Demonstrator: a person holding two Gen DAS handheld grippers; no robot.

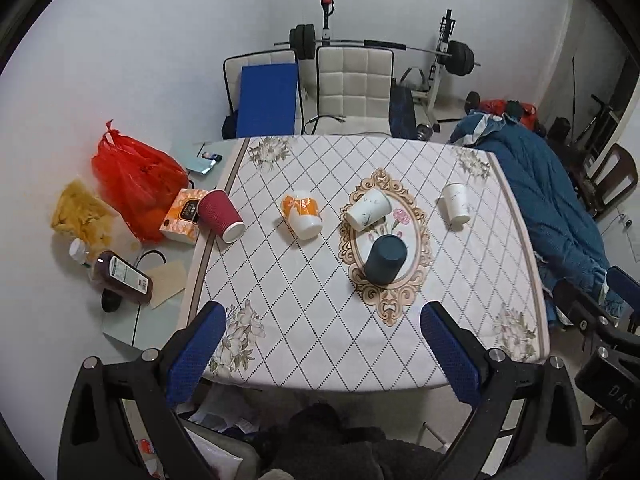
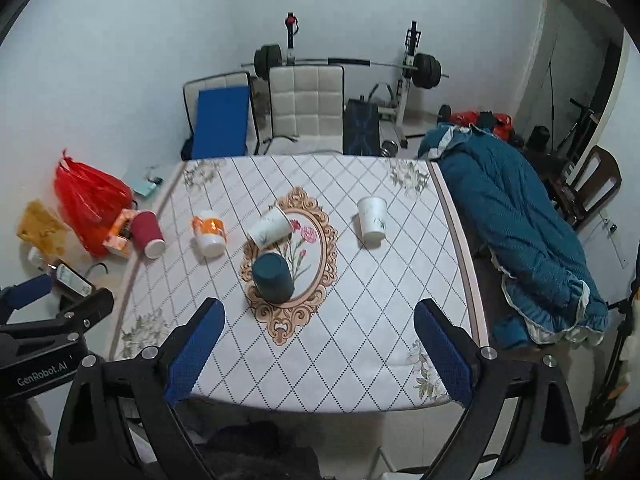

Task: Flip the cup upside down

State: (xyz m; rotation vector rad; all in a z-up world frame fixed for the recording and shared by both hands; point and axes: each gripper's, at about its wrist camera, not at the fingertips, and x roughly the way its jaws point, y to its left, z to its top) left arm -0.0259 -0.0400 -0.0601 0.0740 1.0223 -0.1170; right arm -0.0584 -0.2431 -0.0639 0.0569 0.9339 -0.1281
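Several cups stand mouth-down on the patterned tablecloth (image 1: pixel 304 320): a maroon cup (image 1: pixel 219 216) at the left edge, an orange-and-white cup (image 1: pixel 302 215), a white cup (image 1: pixel 367 209) tilted on the oval motif, a dark teal cup (image 1: pixel 386 259) nearest me, and a white cup (image 1: pixel 457 202) at the right. They also show in the right wrist view: maroon (image 2: pixel 148 233), orange (image 2: pixel 209 232), tilted white (image 2: pixel 270 226), teal (image 2: pixel 273 277), right white (image 2: pixel 372 220). My left gripper (image 1: pixel 324 314) and right gripper (image 2: pixel 318 310) are open and empty above the table's near edge.
A red bag (image 1: pixel 136 184), tissue box (image 1: pixel 182 216), yellow bag (image 1: pixel 80 210) and a bottle (image 1: pixel 120 278) lie left of the tablecloth. A blue quilt (image 1: pixel 560 200) lies to the right. White chairs (image 1: pixel 352 88) and a barbell rack (image 1: pixel 436 64) stand behind.
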